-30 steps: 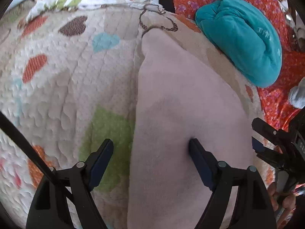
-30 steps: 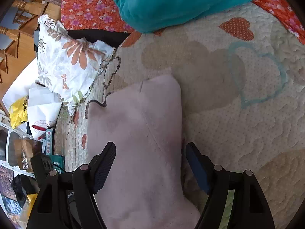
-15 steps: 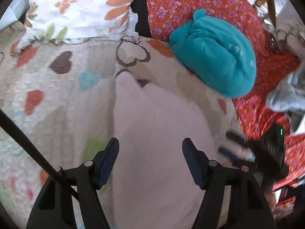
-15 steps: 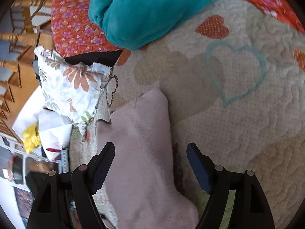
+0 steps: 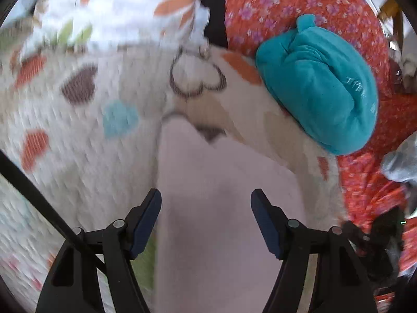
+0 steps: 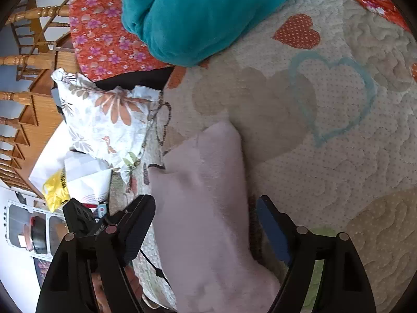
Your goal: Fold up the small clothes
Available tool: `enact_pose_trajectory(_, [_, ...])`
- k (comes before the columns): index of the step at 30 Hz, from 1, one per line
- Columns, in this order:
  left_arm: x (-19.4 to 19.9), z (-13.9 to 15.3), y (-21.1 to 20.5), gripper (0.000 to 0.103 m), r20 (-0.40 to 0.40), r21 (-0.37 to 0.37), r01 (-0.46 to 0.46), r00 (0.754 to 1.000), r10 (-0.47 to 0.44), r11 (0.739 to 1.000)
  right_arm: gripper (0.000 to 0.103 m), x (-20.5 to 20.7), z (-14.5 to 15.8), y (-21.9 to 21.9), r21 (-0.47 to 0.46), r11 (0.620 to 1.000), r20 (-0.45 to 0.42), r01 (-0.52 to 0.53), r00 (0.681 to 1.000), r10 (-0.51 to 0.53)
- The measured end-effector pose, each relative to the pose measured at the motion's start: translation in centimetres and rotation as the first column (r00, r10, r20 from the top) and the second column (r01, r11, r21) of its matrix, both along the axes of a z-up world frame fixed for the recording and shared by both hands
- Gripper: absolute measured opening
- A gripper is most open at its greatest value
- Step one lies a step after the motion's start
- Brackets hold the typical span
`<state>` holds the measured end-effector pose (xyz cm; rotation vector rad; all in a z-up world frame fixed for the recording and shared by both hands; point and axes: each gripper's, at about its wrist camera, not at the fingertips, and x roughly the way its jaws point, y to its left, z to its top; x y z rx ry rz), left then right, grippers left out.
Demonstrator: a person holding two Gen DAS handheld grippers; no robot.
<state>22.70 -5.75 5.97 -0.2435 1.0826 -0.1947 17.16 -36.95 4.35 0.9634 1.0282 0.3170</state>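
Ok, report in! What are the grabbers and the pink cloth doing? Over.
Left gripper open, jaws just been closing, nothing pinched. Right gripper open. Pale pink fleece cloth lies folded on heart-patterned quilt. Teal plush bundle sits clear beyond.

left gripper (image 5: 206,217) jaws parted, right gripper (image 6: 206,221) jaws spread wide

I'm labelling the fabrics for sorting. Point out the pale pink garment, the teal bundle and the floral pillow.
Pale pink garment (image 6: 203,208): right wrist view, middle of its folded body.
Teal bundle (image 5: 320,86): left wrist view, its rounded top.
Floral pillow (image 6: 109,125): right wrist view, its printed face.
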Motion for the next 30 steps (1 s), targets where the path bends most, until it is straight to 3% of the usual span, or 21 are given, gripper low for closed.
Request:
enact_pose_trajectory(2, [1.5, -1.5, -0.6, 0.07, -0.049, 0.152, -0.005, 0.999, 0.013, 0.988, 0.086, 0.0, 0.0, 0.1, 0.001, 1.0, -0.003, -0.003, 1.0, 0.003])
enact_pose_trajectory(5, [3.1, -4.6, 0.8, 0.071, -0.172, 0.2, -0.059, 0.981, 0.094, 0.978, 0.086, 0.0, -0.4, 0.2, -0.006, 1.0, -0.018, -0.01, 1.0, 0.01])
enact_pose_trajectory(8, [3.2, -4.8, 3.2, 0.07, -0.178, 0.091, -0.174, 0.966, 0.188, 0.981, 0.086, 0.1, -0.6, 0.1, -0.022, 1.0, -0.019, -0.01, 1.0, 0.009])
enact_pose_trajectory(11, [1.4, -3.3, 3.9, 0.07, -0.148, 0.04, -0.169, 0.974, 0.173, 0.985, 0.086, 0.1, -0.4, -0.1, -0.056, 0.998, -0.009, 0.006, 1.0, -0.006])
enact_pose_trajectory(15, [-2.6, -0.7, 3.9, 0.07, -0.058, 0.045, -0.125, 0.99, 0.127, 0.991, 0.086, -0.1, 0.6, 0.2, -0.1, 0.995, 0.042, 0.014, 0.999, -0.01])
enact_pose_trajectory(17, [-5.1, 0.1, 3.6, 0.07, -0.006, 0.049, -0.098, 0.995, 0.098, 0.994, 0.086, -0.5, 2.0, 0.8, -0.152, 0.988, 0.104, 0.015, 0.995, 0.001])
enact_pose_trajectory(20, [-7.8, -0.6, 1.9, 0.07, -0.005, 0.074, -0.042, 0.999, 0.043, 0.996, 0.086, -1.7, 4.4, 1.9, -0.214, 0.977, 0.226, 0.023, 0.974, 0.027])
enact_pose_trajectory(23, [-8.7, -3.0, 0.9, 0.07, -0.057, 0.044, -0.026, 0.998, 0.028, 0.999, 0.085, -2.8, 5.2, 3.1, -0.147, 0.988, 0.304, -0.044, 0.949, 0.088])
enact_pose_trajectory(25, [-10.4, -4.0, 1.6, 0.071, -0.074, -0.04, -0.057, 0.996, 0.054, 0.998, 0.085, -3.2, 4.7, 4.1, -0.078, 0.99, 0.311, -0.117, 0.941, 0.135])
enact_pose_trajectory(27, [-11.9, -4.9, 2.5, 0.073, -0.111, -0.124, -0.08, 0.992, 0.067, 0.989, 0.085, -3.1, 3.4, 5.4, -0.017, 0.981, 0.28, -0.193, 0.941, 0.19])
enact_pose_trajectory(30, [-14.0, -5.4, 2.9, 0.074, -0.125, -0.148, -0.07, 0.991, 0.051, 0.987, 0.085, -2.9, 0.3, 7.0, 0.015, 0.971, 0.144, -0.24, 0.961, 0.235])
